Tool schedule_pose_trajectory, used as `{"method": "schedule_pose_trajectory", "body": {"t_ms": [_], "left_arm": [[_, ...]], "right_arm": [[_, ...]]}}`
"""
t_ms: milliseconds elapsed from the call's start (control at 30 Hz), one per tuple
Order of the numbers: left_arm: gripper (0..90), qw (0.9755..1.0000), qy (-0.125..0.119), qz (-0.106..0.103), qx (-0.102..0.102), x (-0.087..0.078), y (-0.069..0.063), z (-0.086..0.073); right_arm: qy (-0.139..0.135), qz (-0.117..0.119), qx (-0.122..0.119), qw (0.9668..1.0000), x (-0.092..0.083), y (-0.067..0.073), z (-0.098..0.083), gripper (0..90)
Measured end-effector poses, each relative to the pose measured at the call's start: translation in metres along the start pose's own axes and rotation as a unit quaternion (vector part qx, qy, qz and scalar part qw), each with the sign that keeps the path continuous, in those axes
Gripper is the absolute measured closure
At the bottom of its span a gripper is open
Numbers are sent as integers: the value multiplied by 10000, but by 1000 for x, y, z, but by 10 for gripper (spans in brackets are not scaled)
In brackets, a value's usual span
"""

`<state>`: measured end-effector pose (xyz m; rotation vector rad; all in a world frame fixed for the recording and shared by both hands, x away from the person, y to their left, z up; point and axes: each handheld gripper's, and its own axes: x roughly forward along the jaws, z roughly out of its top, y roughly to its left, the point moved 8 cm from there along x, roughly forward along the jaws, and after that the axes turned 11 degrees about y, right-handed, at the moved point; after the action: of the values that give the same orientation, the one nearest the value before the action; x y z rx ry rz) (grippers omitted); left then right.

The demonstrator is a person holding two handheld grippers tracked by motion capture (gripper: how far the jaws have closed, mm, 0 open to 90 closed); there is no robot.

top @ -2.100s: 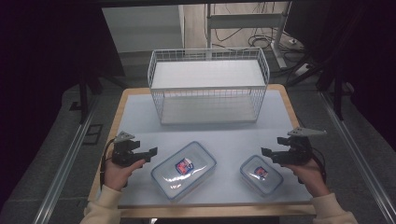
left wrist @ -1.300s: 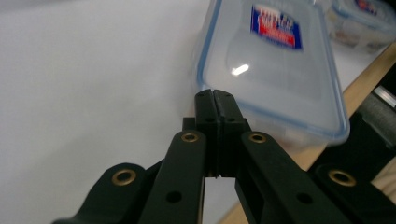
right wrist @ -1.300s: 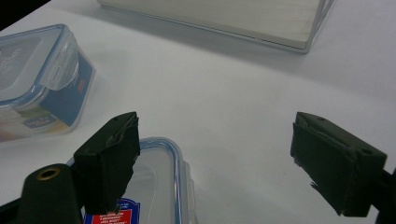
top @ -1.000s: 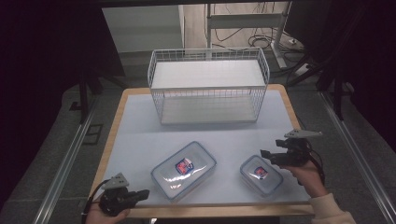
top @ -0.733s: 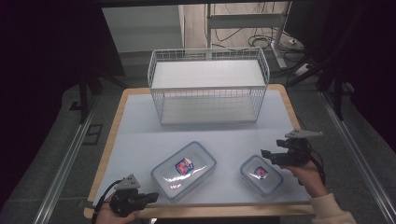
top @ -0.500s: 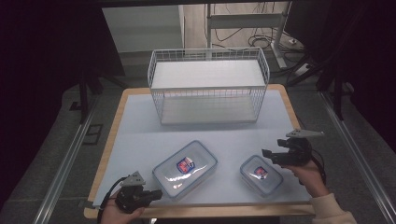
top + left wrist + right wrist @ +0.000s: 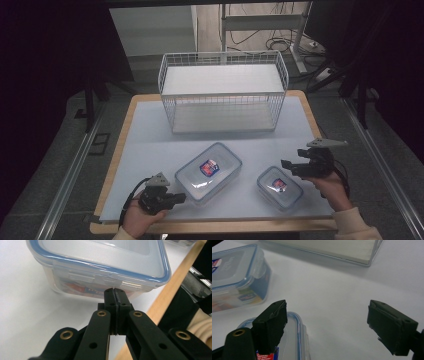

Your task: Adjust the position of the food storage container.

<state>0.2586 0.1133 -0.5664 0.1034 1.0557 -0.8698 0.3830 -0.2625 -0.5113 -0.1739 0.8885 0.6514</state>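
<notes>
A large clear box with a blue-rimmed lid (image 7: pixel 208 170) lies near the table's front middle. My left gripper (image 7: pixel 176 198) sits at the box's front left corner, shut with nothing between its jaws. In the left gripper view its tips (image 7: pixel 115 290) nearly touch the large box's side latch (image 7: pixel 100 280); whether they touch I cannot tell. A smaller lidded box (image 7: pixel 279 187) lies to the right. My right gripper (image 7: pixel 287 164) hovers open just right of the small box; in the right gripper view the small box (image 7: pixel 292 340) lies under the left jaw, with the large box (image 7: pixel 237 282) farther left.
A white wire basket (image 7: pixel 223 93) stands at the back of the white mat (image 7: pixel 145 135); its base edge (image 7: pixel 324 250) shows in the right gripper view. The wooden table edge (image 7: pixel 172 287) runs just beside my left gripper. Dark floor and metal rails surround the table.
My left gripper has slid right along the front edge, from the table's front left corner to the large box. The right gripper has stayed where it was.
</notes>
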Motion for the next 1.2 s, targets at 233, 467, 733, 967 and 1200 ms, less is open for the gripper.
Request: {"method": "schedule_pose_trajectory", "body": {"t_ms": [233, 467, 733, 967, 1200], "left_arm": [[900, 9999, 20, 50, 89, 12, 6, 25], [900, 9998, -91, -18, 172, 8, -3, 28], [900, 9986, -85, -119, 500, 15, -42, 33], [900, 9974, 121, 51, 711, 48, -61, 48], [900, 9982, 157, 129, 571, 49, -51, 46]], "right_arm": [[33, 18, -61, 10000, 2, 2, 0, 162], [56, -6, -48, 10000, 2, 1, -2, 162], [35, -53, -43, 10000, 1, 0, -1, 163], [53, -80, -49, 9999, 2, -2, -2, 162], [51, -78, -56, 9999, 2, -1, -3, 163]]}}
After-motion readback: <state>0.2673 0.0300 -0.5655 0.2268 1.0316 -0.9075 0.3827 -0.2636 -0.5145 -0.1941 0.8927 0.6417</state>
